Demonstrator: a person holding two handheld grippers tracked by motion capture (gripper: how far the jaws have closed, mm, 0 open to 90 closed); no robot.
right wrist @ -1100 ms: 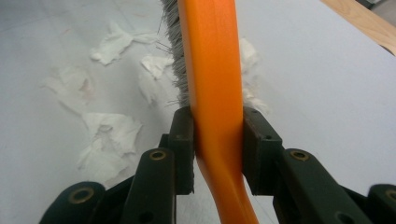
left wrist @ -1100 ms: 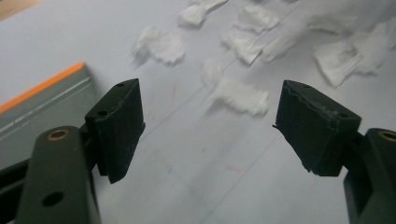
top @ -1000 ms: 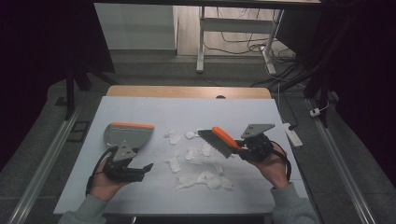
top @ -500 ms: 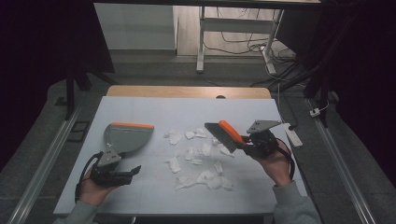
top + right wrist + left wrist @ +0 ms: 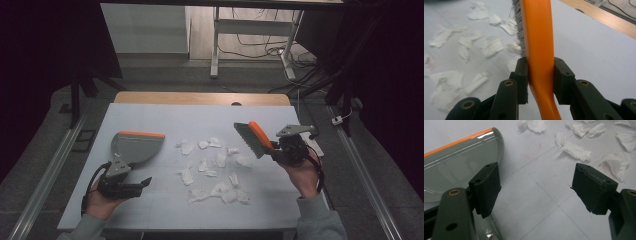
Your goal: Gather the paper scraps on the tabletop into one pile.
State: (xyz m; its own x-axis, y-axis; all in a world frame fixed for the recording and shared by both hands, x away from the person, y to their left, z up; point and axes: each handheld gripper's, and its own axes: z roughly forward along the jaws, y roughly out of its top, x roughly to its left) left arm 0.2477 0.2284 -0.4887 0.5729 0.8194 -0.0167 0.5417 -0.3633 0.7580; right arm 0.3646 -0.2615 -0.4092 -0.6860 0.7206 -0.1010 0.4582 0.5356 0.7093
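Two grippers over table (image 5: 150, 115): right gripper (image 5: 280, 150) clamped on orange brush (image 5: 255, 140), at 3 o'clock of paper scraps (image 5: 212, 172); left gripper (image 5: 137, 185) jaws apart, empty, at 6 o'clock of grey dustpan (image 5: 135, 147).

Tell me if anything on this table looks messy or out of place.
Yes: torn white tissue scraps lie scattered across the middle of the table, between the grey dustpan and the orange brush. They look like litter waiting to be swept.
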